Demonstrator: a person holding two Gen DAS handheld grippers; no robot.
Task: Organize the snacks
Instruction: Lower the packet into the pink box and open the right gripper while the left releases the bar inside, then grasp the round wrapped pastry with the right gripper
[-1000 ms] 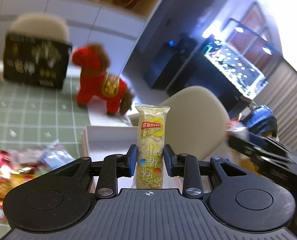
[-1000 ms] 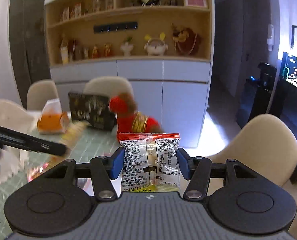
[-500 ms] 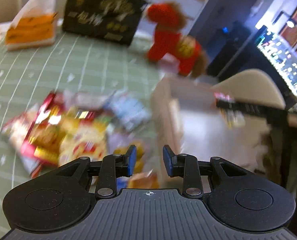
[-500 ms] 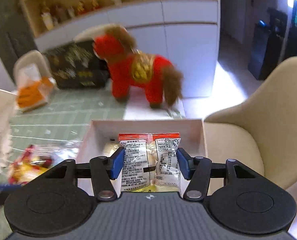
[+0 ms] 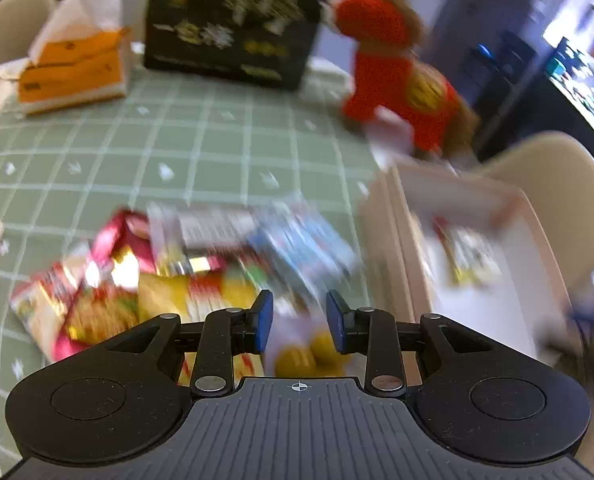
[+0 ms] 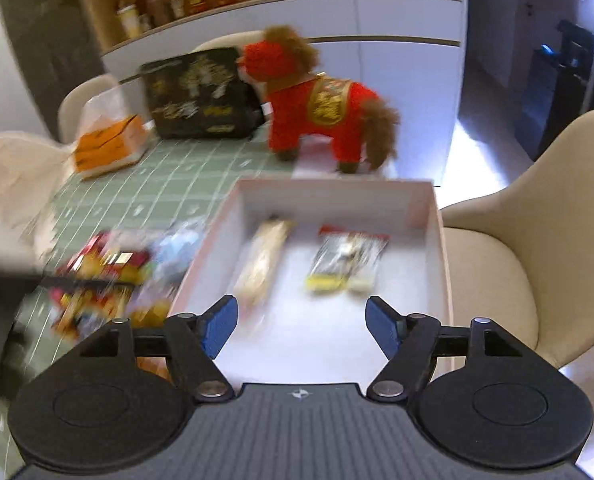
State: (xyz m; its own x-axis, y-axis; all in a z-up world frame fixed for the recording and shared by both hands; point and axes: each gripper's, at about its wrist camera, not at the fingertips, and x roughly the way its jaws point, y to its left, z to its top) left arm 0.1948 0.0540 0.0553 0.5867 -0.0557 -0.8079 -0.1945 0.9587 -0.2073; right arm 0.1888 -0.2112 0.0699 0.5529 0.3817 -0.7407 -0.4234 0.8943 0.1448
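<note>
A white box (image 6: pixel 437 240) sits at the table's right edge; it also shows in the left wrist view (image 5: pixel 401 248). Inside lie a long yellow snack bar (image 6: pixel 263 260) and a clear snack packet with a red top (image 6: pixel 347 258), the packet also blurred in the left wrist view (image 5: pixel 471 256). My right gripper (image 6: pixel 301 326) is open and empty above the box's near end. A pile of loose snack packets (image 5: pixel 169 276) lies left of the box, also in the right wrist view (image 6: pixel 105 276). My left gripper (image 5: pixel 299 322) is open and empty above the pile's near right part.
A red plush horse (image 6: pixel 321 100) stands behind the box. A black gift box (image 5: pixel 233 24) and an orange tissue box (image 5: pixel 73 68) stand at the back of the green checked tablecloth (image 5: pixel 177 140). A beige chair (image 6: pixel 537 240) is to the right.
Both grippers have let go of their snacks; the bar and the packet now lie in the box. The left gripper swung left over the pile. The right gripper opened wide.
</note>
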